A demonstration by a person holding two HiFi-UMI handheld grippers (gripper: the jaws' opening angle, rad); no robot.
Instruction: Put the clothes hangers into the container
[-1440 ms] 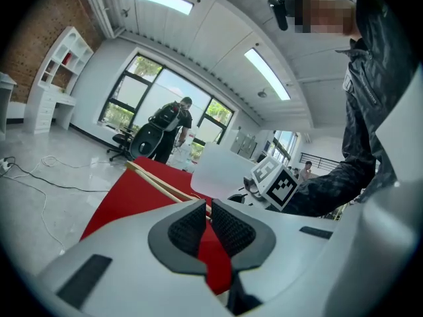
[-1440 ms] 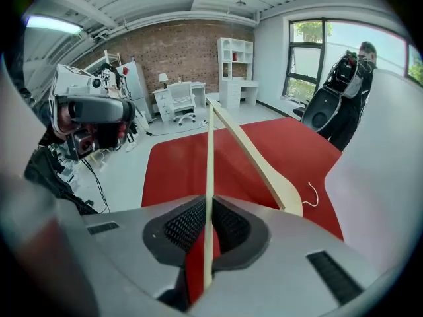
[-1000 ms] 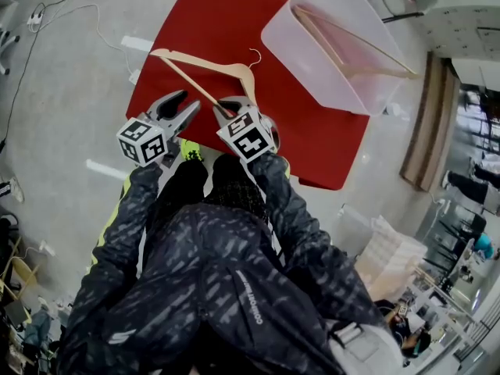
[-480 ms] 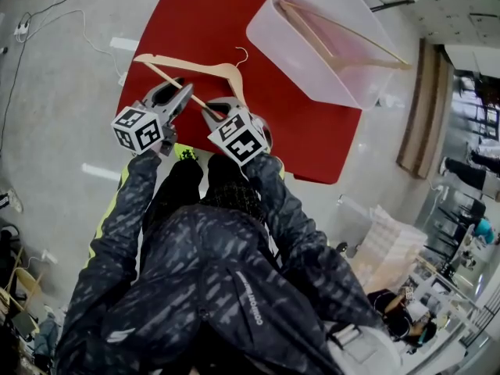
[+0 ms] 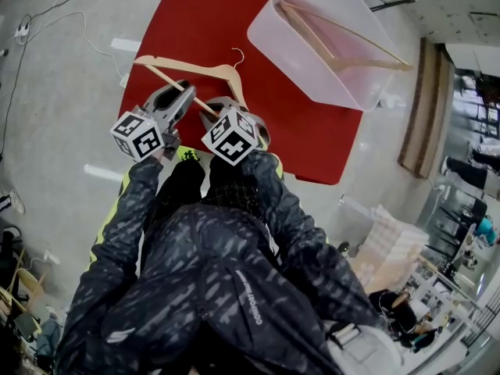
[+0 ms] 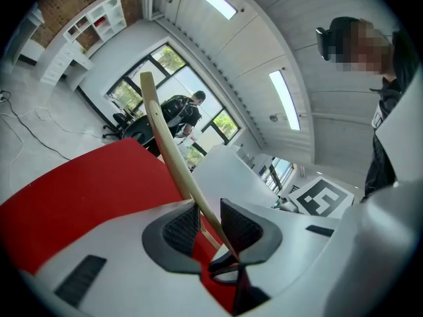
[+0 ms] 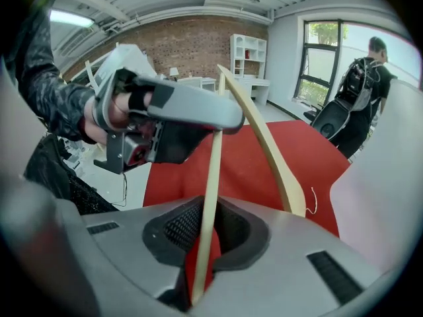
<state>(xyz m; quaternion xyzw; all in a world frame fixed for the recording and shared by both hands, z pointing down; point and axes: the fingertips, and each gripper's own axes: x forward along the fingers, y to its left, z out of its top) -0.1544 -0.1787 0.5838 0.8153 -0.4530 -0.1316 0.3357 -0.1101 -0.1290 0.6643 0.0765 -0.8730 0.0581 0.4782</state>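
A wooden clothes hanger (image 5: 191, 67) lies over the near left part of the red table (image 5: 312, 131). My right gripper (image 5: 212, 109) is shut on its thin lower bar (image 7: 213, 177), which runs up between the pads. My left gripper (image 5: 178, 94) is further left on the same hanger. The hanger's arm (image 6: 165, 144) passes between the left gripper's (image 6: 210, 223) jaws. Those jaws have just been closing, and red table still shows between one pad and the wood. The translucent container (image 5: 269, 41) stands at the table's far right with another hanger (image 5: 344, 37) inside.
The table's near edge runs just under both grippers, with grey floor and cables (image 5: 70, 22) to the left. A person (image 7: 360, 84) stands by the windows beyond the table. White shelving (image 7: 250, 55) lines the brick wall.
My left gripper has moved forward over the hanger's left side and its jaws have narrowed around the wood. My right gripper has kept its hold and place.
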